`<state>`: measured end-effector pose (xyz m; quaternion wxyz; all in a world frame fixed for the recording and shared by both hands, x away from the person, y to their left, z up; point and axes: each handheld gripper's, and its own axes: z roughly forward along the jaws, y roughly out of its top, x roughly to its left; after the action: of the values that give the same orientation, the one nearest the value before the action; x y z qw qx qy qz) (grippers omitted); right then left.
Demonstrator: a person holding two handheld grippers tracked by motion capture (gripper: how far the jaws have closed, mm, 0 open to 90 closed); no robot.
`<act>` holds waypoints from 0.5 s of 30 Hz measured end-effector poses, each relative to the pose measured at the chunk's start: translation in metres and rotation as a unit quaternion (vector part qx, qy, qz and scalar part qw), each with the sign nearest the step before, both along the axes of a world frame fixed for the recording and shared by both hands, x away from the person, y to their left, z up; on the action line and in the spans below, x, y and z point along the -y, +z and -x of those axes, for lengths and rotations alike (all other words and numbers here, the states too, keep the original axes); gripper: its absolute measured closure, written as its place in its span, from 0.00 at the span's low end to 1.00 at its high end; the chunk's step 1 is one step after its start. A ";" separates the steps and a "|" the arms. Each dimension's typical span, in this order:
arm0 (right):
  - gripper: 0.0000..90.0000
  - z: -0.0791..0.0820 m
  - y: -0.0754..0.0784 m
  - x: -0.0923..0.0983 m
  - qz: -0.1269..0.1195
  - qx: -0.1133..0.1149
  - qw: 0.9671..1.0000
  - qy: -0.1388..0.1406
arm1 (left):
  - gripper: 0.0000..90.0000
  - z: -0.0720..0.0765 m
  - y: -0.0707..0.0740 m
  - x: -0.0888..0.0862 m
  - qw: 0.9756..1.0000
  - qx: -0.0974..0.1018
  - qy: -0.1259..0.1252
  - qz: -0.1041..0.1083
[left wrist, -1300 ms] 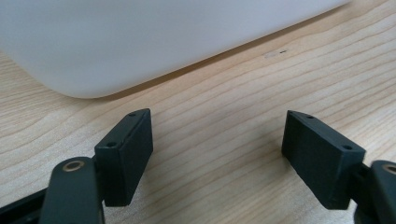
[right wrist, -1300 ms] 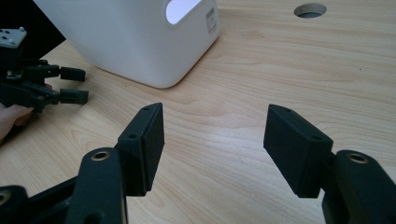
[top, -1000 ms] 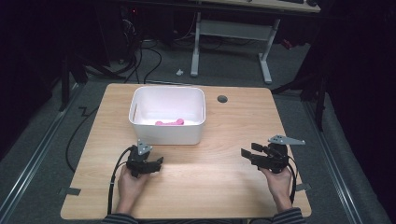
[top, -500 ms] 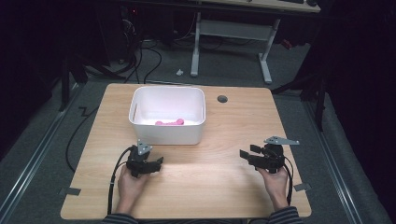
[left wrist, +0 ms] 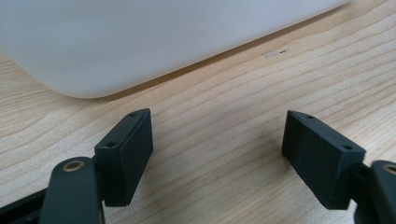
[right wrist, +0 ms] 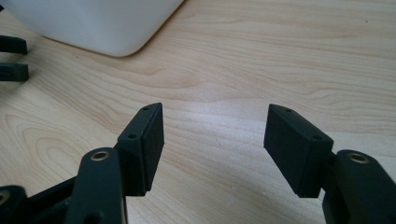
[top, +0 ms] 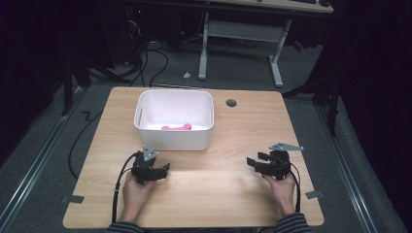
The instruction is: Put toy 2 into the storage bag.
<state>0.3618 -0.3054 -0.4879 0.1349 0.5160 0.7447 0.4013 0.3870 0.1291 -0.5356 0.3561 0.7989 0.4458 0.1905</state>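
Note:
A white plastic bin (top: 174, 120) stands on the wooden table (top: 233, 136), left of centre. A pink object (top: 176, 127) lies on its floor. My left gripper (top: 163, 167) rests low on the table just in front of the bin, open, nothing between its jaws. In the left gripper view the bin's wall (left wrist: 140, 37) rises close ahead of the left gripper (left wrist: 217, 154). My right gripper (top: 252, 162) sits open near the table's right front, jaws pointing left. In the right gripper view the bin's corner (right wrist: 98, 23) shows at top left beyond the right gripper (right wrist: 215, 140).
A round cable hole (top: 231, 103) is in the table right of the bin. Bare wood lies between the two grippers. Beyond the table are a desk frame (top: 243, 34) and cables on the dark floor. The left gripper's fingertips (right wrist: 11, 58) show at the far left of the right gripper view.
My right gripper has shifted a little toward the person and left. The left gripper and the bin have stayed put.

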 end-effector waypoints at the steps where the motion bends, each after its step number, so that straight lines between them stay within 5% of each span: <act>1: 0.42 -0.001 -0.001 0.000 0.004 -0.001 1.000 0.000 | 0.28 0.000 0.000 0.000 1.000 0.000 0.000 0.000; 15: 0.42 -0.008 -0.019 -0.012 0.030 -0.006 1.000 0.002 | 0.28 0.000 0.000 0.000 1.000 0.000 0.000 0.000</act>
<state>0.3697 -0.2931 -0.5069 0.1454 0.5129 0.7580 0.3758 0.3870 0.1290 -0.5356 0.3558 0.7988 0.4460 0.1907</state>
